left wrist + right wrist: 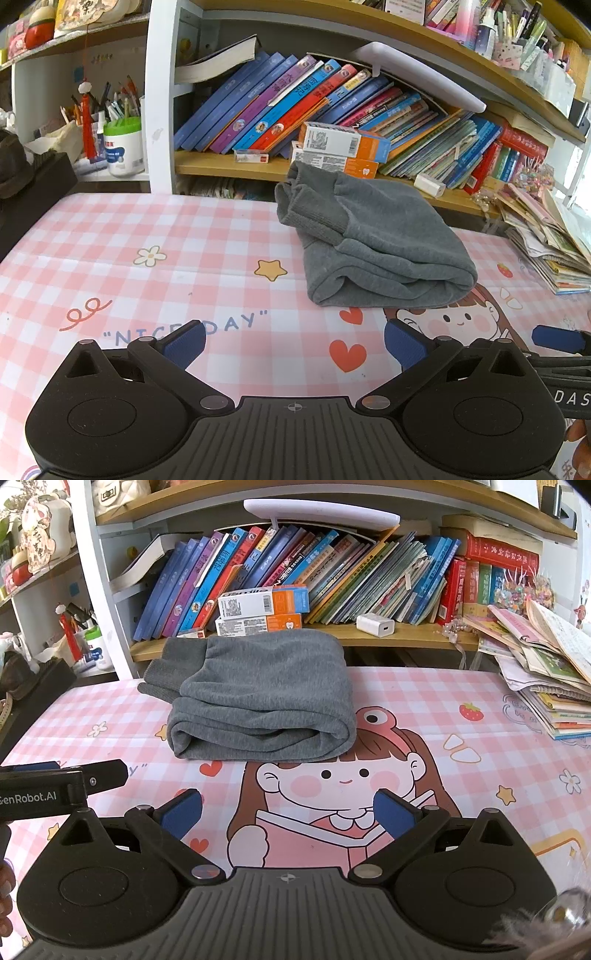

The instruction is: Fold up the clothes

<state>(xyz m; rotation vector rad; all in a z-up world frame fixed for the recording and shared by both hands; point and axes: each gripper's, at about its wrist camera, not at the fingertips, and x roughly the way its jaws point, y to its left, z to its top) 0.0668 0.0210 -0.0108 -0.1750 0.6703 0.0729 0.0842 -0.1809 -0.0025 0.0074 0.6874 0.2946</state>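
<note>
A grey garment (373, 240) lies folded into a thick bundle on the pink checked table mat (147, 236), its ribbed cuffs at the far left end. It also shows in the right wrist view (258, 698), ahead of centre. My left gripper (294, 345) is open and empty, held above the mat well short of the bundle. My right gripper (287, 812) is open and empty, also short of the bundle. The right gripper's finger shows at the right edge of the left wrist view (557, 339); the left gripper's finger shows at the left of the right wrist view (99, 773).
A shelf of leaning books (295, 576) stands right behind the table, with orange-and-white boxes (262, 609) and a white charger (375, 624) on its ledge. A pile of booklets (546, 686) lies at the right; a pen cup (122, 144) and dark objects stand at the left.
</note>
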